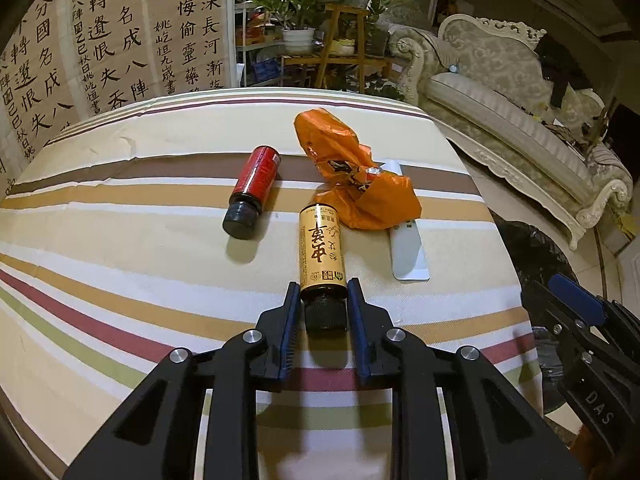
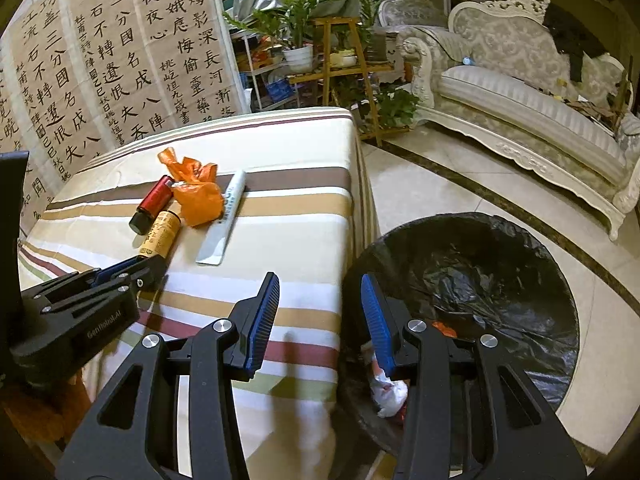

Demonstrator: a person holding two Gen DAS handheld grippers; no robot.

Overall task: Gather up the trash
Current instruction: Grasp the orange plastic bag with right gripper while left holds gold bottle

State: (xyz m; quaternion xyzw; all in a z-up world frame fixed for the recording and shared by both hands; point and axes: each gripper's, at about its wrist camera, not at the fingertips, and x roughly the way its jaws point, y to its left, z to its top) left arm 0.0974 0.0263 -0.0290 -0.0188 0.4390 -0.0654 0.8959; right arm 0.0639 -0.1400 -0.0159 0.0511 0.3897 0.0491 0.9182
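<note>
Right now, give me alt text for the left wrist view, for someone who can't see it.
The left tongs straddle the black cap of a yellow bottle lying on a striped tablecloth. Beyond it lie a red bottle, a crumpled orange bag and a white tube.
</note>
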